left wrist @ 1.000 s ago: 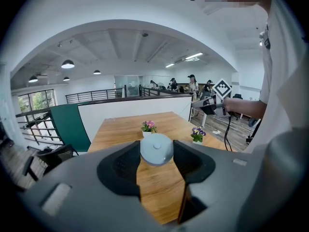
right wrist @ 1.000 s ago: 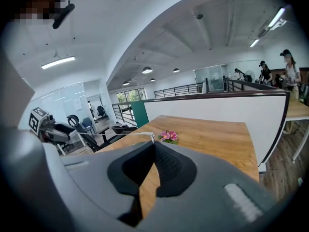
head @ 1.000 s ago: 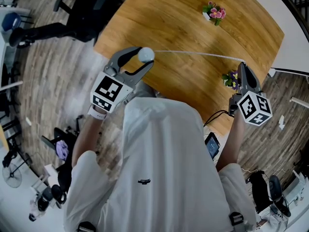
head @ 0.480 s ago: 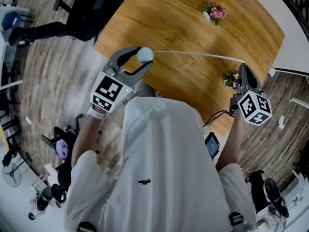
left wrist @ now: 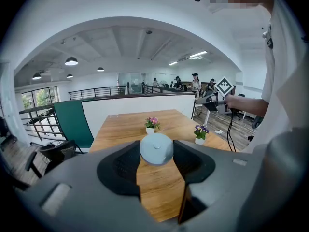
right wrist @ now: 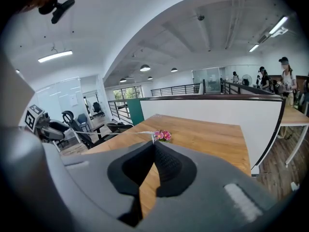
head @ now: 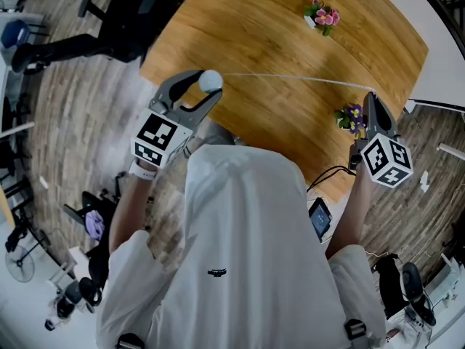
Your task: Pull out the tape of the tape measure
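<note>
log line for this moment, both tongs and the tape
left tongs: shut on tape measure | right tongs: shut on tape end | tape: drawn out, spans between them over table

Bright, even white light all round. In the left gripper view the round ceiling lamps [left wrist: 71,61] glow and the strip lights [left wrist: 198,54] burn near white; another strip light [right wrist: 55,56] shines in the right gripper view. The counter [head: 290,42] carries a soft sheen, with only faint shadows. All three views bend hard at the edges and have black corners. Up close, the left claw [left wrist: 157,149] and the right claw [right wrist: 154,145] loom grey and out of focus.
</note>
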The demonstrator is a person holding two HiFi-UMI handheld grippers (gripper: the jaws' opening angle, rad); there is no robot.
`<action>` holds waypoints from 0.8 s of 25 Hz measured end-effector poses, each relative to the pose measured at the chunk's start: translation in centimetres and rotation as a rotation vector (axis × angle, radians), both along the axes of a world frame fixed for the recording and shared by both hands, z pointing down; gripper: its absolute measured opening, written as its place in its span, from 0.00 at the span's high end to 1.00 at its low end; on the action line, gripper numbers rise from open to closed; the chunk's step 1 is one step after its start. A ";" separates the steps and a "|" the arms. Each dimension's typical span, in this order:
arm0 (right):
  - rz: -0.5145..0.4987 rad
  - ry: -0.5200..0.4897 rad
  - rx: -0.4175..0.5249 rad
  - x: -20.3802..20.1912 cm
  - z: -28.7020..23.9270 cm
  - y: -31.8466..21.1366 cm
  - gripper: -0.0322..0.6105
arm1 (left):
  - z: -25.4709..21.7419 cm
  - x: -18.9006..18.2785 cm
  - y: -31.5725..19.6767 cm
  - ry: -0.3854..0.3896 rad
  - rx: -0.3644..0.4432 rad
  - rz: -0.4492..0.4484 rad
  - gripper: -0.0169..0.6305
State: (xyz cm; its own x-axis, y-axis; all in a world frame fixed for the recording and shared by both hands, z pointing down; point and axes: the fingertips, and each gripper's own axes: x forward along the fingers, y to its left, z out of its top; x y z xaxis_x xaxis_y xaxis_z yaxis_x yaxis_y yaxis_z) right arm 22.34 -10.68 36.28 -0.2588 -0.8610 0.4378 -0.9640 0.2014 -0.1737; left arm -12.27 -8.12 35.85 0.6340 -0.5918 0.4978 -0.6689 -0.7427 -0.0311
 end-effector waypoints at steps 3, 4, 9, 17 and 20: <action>-0.026 -0.003 -0.006 -1.0 0.3 0.0 0.95 | 0.2 0.7 0.0 0.000 0.004 0.011 0.61; -0.033 -0.003 -0.009 -1.3 0.4 0.1 0.95 | 0.2 0.8 0.0 -0.006 0.010 0.016 0.61; -0.036 -0.019 -0.018 -1.7 0.8 0.3 0.95 | 0.6 0.9 0.0 -0.013 0.008 0.020 0.61; -0.044 -0.087 0.011 -2.7 0.6 0.7 0.94 | 1.1 1.5 -0.7 0.028 -0.015 -0.011 0.61; -0.047 -0.095 0.003 -3.3 1.1 0.9 0.94 | 1.3 2.0 -1.1 0.047 -0.018 -0.031 0.61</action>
